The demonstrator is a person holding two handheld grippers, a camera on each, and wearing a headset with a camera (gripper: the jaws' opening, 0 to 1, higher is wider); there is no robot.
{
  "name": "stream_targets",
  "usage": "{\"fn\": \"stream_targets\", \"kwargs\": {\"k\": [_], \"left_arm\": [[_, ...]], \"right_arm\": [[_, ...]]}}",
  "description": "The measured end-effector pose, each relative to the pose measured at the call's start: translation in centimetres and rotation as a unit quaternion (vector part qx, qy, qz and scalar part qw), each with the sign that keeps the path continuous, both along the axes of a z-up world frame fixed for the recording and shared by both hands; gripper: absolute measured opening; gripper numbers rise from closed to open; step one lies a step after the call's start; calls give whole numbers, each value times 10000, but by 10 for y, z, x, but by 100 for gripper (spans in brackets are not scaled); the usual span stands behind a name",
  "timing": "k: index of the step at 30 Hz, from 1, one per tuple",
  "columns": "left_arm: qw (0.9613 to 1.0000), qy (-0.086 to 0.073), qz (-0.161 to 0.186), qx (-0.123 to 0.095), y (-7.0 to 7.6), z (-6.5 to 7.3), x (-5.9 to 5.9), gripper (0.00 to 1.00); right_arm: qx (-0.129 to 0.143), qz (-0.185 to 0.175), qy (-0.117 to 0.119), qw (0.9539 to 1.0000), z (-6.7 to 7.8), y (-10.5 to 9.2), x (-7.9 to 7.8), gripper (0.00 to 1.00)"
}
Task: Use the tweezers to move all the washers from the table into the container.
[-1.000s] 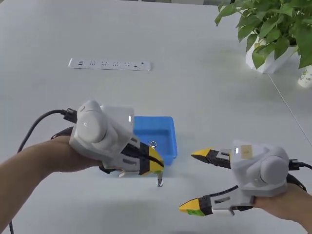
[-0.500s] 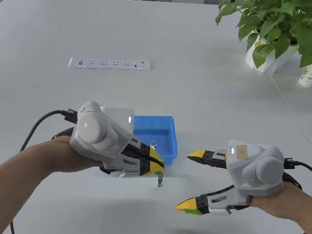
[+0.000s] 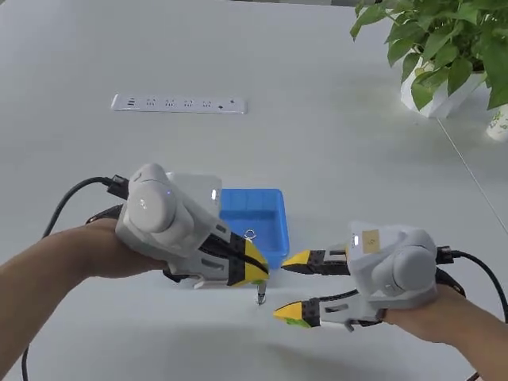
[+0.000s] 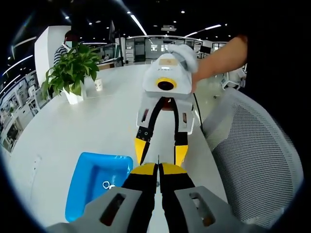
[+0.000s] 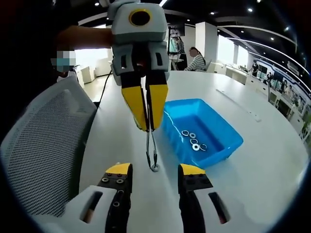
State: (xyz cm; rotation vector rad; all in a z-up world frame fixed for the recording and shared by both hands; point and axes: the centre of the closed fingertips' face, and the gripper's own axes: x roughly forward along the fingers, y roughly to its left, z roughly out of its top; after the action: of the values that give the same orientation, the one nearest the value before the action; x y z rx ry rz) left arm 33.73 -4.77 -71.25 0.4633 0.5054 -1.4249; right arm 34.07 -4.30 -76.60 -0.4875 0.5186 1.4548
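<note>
My left gripper is shut on thin metal tweezers, just in front of the blue container. In the right gripper view the left gripper points down with the tweezers, whose tips sit at a small washer on the white table. I cannot tell if the washer is lifted. Several washers lie in the container. My right gripper is open, its jaws on either side of the tweezer tips. In the left gripper view the right gripper faces me, beside the container.
A white power strip lies at the far left of the table. A potted plant stands at the far right corner. A grey mesh chair sits at the table's near edge.
My right gripper has moved left toward the tweezer tips, now close to them. The left gripper with the tweezers has stayed in place.
</note>
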Motion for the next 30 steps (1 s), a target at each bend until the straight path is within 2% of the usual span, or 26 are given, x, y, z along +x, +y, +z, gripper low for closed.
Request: {"fn": "stream_targets", "kwargs": {"k": [11,25,30], "left_arm": [[10000,12,-35,4,-1,0,-1,5],[10000,-6,-70,62,1,-1,1,5],[9999,2,-79,76,1,-1,2,5]], "right_arm": [[-104,331,-38,9994,-8,15,-4,21],[-321,598,-135,9976,-15,21,-4,11],[-344,561,-144,9977,-16,22,-4,10]]}}
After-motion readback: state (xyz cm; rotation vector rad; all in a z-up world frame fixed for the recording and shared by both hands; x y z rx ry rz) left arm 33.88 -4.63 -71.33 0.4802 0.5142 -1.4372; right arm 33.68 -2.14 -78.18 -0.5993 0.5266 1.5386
